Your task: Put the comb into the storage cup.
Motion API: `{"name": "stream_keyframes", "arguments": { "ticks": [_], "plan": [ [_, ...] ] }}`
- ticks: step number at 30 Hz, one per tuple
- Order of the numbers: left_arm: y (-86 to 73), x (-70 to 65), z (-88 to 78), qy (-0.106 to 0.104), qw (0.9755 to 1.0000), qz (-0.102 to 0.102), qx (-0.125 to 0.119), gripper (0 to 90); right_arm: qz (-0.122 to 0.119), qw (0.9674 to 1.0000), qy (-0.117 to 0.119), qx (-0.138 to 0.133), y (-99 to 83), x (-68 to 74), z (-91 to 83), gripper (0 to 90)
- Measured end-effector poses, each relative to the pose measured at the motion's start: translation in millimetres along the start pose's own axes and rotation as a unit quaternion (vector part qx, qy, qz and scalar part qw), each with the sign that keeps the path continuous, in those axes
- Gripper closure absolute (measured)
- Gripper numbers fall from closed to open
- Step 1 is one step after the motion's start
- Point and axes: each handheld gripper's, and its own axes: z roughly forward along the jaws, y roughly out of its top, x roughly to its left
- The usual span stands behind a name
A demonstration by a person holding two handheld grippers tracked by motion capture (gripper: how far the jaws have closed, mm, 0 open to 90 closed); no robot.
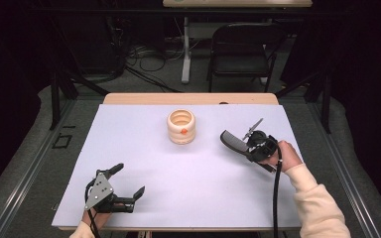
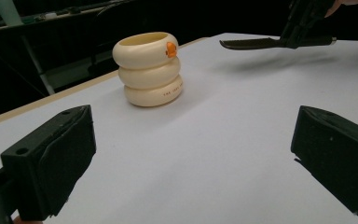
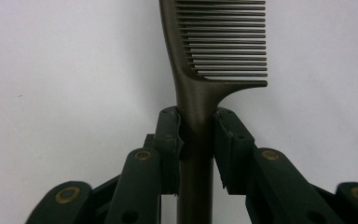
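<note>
White table sheet (image 1: pixel 178 193) spread wide. Cream ringed holder (image 1: pixel 181 126) stood upright at centre back, mouth open upward. Right gripper (image 1: pixel 250 146) held nearer holder, to its right; jaws clamped on handle of dark comb (image 3: pixel 205 93). Comb's long axis laid level, toothed end pointed toward holder, apart from it. Left gripper (image 1: pixel 129 186) rested at near left, jaws spread, nothing between.
</note>
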Motion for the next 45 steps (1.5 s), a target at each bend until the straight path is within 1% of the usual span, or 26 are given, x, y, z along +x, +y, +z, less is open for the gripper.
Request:
{"name": "stream_keyframes", "arguments": {
  "ticks": [1,2,7,8,11,12,13,14,16,17,18,19,20,22,27,28,30,32,35,36,37,38,39,40,41,45],
  "plan": [
    [-0.1,-0.1,0.2,0.0,1.0,-0.001,0.001,0.0,-0.003,1.0,-0.001,0.0,-0.1,-0.3,-1.6,72.3],
    [-0.2,-0.2,0.4,0.0,1.0,-0.001,0.002,0.0,-0.006,0.9999,-0.001,-0.01,-0.8,-0.1,-2.0,72.3],
    [-0.1,-0.1,0.3,0.0,1.0,0.0,0.001,0.0,-0.003,0.9999,0.0,-0.017,-1.6,2.2,-7.1,72.3],
    [-0.2,-0.1,0.3,0.0,1.0,-0.001,0.001,0.0,-0.004,0.9999,0.001,-0.014,-1.5,2.1,-8.4,72.3],
    [-0.2,0.2,0.2,0.0,1.0,-0.001,0.001,0.0,0.0,0.9997,0.001,-0.026,-2.2,1.9,-7.7,72.3],
    [-0.2,0.1,0.3,0.0,1.0,-0.001,0.001,0.0,0.0,0.9998,0.004,-0.021,-2.1,1.5,-8.3,72.3],
    [-0.1,0.1,0.2,0.0,1.0,0.0,0.001,0.0,0.002,0.9997,0.004,-0.023,-2.4,1.3,-8.5,72.3],
    [0.0,0.0,0.3,0.0,1.0,0.0,0.0,0.0,0.005,0.9995,0.005,-0.031,-3.0,1.2,-7.9,72.3],
    [0.0,-0.2,0.2,-0.001,1.0,0.0,0.001,0.0,0.005,0.9994,0.009,-0.034,-3.7,1.3,-9.1,72.3],
    [0.0,-0.2,0.1,0.0,1.0,0.0,0.0,0.0,0.002,0.9991,0.009,-0.042,-4.4,0.6,-8.8,72.3],
    [0.1,-0.2,0.1,0.0,1.0,0.0,0.0,0.0,0.003,0.999,0.01,-0.043,-4.8,0.2,-9.7,72.3],
    [0.1,-0.2,0.1,0.0,1.0,0.0,0.0,0.0,0.007,0.9992,0.013,-0.039,-5.1,0.6,-10.9,72.3],
    [0.0,-0.2,0.1,-0.001,1.0,0.0,0.0,0.0,0.003,0.9991,0.013,-0.041,-5.5,-0.2,-11.1,72.3],
    [-0.1,0.0,-0.1,0.0,1.0,0.0,0.001,0.0,0.01,0.9985,0.016,-0.051,-6.3,0.0,-10.8,72.3],
    [-0.1,0.2,0.1,0.0,1.0,-0.001,0.0,0.0,0.02,0.9977,0.021,-0.062,-7.2,0.2,-11.9,72.3],
    [-0.1,0.2,0.1,0.0,1.0,0.0,0.001,0.0,0.016,0.9974,0.021,-0.067,-7.3,-0.3,-11.6,72.3],
    [-0.1,0.1,-0.2,-0.001,1.0,0.0,0.0,0.0,0.016,0.9968,0.024,-0.074,-8.0,0.0,-11.3,72.3],
    [-0.2,0.3,-0.3,0.0,1.0,-0.002,-0.001,0.0,0.016,0.997,0.026,-0.07,-8.0,0.0,-12.4,72.3],
    [-0.2,0.4,0.0,0.0,1.0,-0.001,0.001,0.0,0.019,0.9963,0.027,-0.08,-8.2,0.6,-12.9,72.4],
    [0.0,0.0,-0.2,-0.001,1.0,-0.001,0.0,0.0,0.021,0.9963,0.027,-0.079,-8.3,1.0,-14.0,72.3],
    [0.2,-0.2,-0.5,0.0,1.0,-0.001,-0.002,0.0,0.02,0.9958,0.027,-0.086,-8.4,1.2,-13.5,72.3],
    [0.2,0.0,-0.6,0.001,1.0,-0.001,-0.003,0.0,0.018,0.9956,0.027,-0.088,-8.2,1.2,-13.7,72.3],
    [0.2,0.3,-0.6,0.001,1.0,-0.002,-0.003,0.0,0.021,0.9955,0.026,-0.089,-8.1,1.9,-14.1,72.3],
    [0.1,0.3,-0.3,0.001,1.0,-0.003,-0.002,0.0,0.018,0.9953,0.027,-0.091,-7.9,2.0,-14.1,72.3],
    [0.0,0.1,0.0,0.0,1.0,-0.003,-0.001,0.0,0.022,0.9951,0.027,-0.092,-8.0,3.1,-14.7,72.3],
    [0.2,0.2,-0.6,0.001,1.0,-0.001,-0.003,0.0,0.022,0.9942,0.031,-0.101,-7.4,3.9,-15.9,72.3]
  ]
}}
